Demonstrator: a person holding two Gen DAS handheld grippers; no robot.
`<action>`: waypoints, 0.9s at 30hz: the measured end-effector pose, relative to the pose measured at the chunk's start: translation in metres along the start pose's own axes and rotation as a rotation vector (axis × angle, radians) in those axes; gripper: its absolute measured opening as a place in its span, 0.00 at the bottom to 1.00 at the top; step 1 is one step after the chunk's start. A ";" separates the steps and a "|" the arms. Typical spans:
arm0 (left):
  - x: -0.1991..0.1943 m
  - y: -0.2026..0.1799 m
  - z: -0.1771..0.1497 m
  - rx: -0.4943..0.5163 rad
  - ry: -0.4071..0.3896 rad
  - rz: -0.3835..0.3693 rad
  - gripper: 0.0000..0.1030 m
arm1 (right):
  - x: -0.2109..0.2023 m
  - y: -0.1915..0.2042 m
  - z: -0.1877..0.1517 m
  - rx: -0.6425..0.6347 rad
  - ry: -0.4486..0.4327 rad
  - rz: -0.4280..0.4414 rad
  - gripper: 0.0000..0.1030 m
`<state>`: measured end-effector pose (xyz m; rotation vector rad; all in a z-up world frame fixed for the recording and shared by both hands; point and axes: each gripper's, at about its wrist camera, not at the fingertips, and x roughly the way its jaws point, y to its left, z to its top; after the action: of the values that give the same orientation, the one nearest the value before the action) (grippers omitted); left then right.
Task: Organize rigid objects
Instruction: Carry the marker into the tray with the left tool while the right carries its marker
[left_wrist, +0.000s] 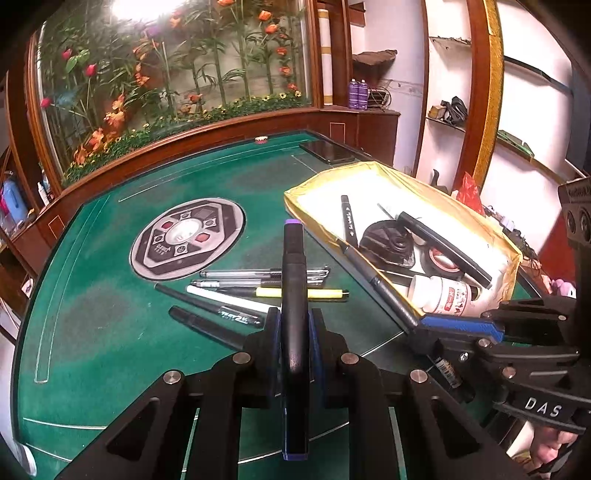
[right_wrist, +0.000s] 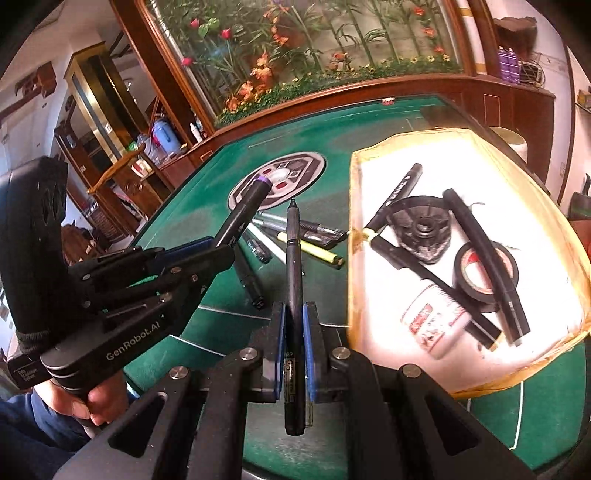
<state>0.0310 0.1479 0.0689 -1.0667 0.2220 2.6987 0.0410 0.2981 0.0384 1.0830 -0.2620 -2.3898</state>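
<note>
While my left gripper (left_wrist: 293, 325) clamps a purple-capped marker (left_wrist: 293, 280) and my right gripper (right_wrist: 294, 328) a thin black pen (right_wrist: 293, 266), several items already lie in the box (right_wrist: 554, 206) — roughly six pens (left_wrist: 236, 291) remain beside it.

The desk (left_wrist: 103, 325) has a green felt top with thin pale lines, framed in dark wood. At its middle sits a round grey control panel (left_wrist: 187, 236) with red buttons. Just below that panel lies a loose cluster of pens (left_wrist: 258, 288): clear ones, black ones, one white, one yellow. At right of the frame stands a yellow-rimmed box (left_wrist: 511, 251) with a white inside. A dark flat slab (left_wrist: 327, 152) rests near the far edge, and a small red-and-white thing (left_wrist: 261, 139) farther left.
</note>
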 end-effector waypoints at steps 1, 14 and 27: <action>0.001 -0.002 0.001 0.004 0.002 0.002 0.14 | -0.002 -0.003 0.000 0.007 -0.006 0.000 0.08; 0.009 -0.046 0.038 0.006 0.016 -0.134 0.14 | -0.046 -0.068 0.014 0.111 -0.119 -0.114 0.09; 0.078 -0.083 0.062 -0.106 0.148 -0.200 0.14 | -0.030 -0.113 0.038 0.126 -0.068 -0.284 0.09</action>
<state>-0.0424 0.2535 0.0551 -1.2494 -0.0038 2.4803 -0.0112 0.4089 0.0417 1.1633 -0.3035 -2.6967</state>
